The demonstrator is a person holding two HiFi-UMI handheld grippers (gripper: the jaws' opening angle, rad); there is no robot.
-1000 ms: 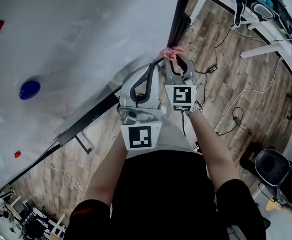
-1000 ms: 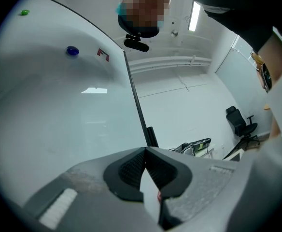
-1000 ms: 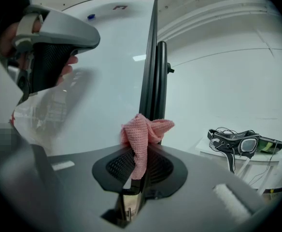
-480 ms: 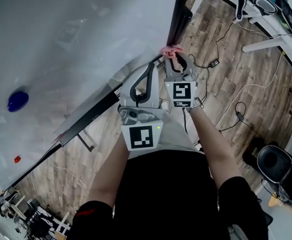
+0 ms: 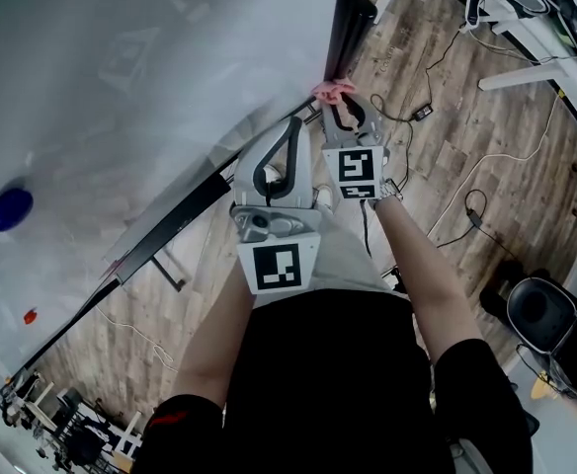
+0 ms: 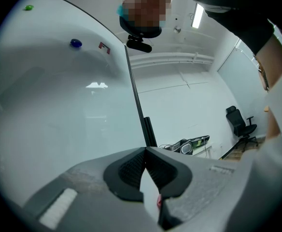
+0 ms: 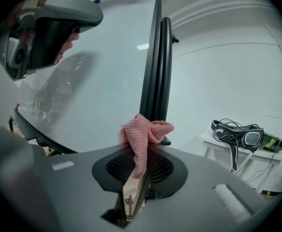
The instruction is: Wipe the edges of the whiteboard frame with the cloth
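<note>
The cloth [image 7: 143,132] is a pink, waffle-knit rag, bunched into a soft knot. The right gripper [image 7: 140,166] pinches its tail between ribbed black fingers [image 7: 155,166]. The knot sits against the frame [image 7: 153,57], a thin black strip down the whiteboard's right edge, near the lower corner. In the head view the cloth [image 5: 333,90] shows at that same spot, just ahead of the right gripper [image 5: 344,109].

The whiteboard [image 5: 121,97] is a large glossy white sheet with faint reflections. A round blue magnet [image 5: 12,208] and a small red one [image 5: 30,316] stick to it. A round black post [image 7: 165,66] stands just beside the frame.

The left gripper [image 6: 145,151] has grey, matte shells. Its black ribbed fingers [image 6: 129,168] are pressed together at the tips with nothing between them. It points up along the frame [image 6: 133,95] without touching it. In the head view the left gripper [image 5: 290,131] is just beside the right one.

The floor [image 5: 447,146] is wood-grain plank, with thin cables [image 5: 486,181] trailing over it. A black chair [image 5: 540,319] stands on it at the right. A white counter [image 7: 228,151] carries a black headset [image 7: 242,137].
</note>
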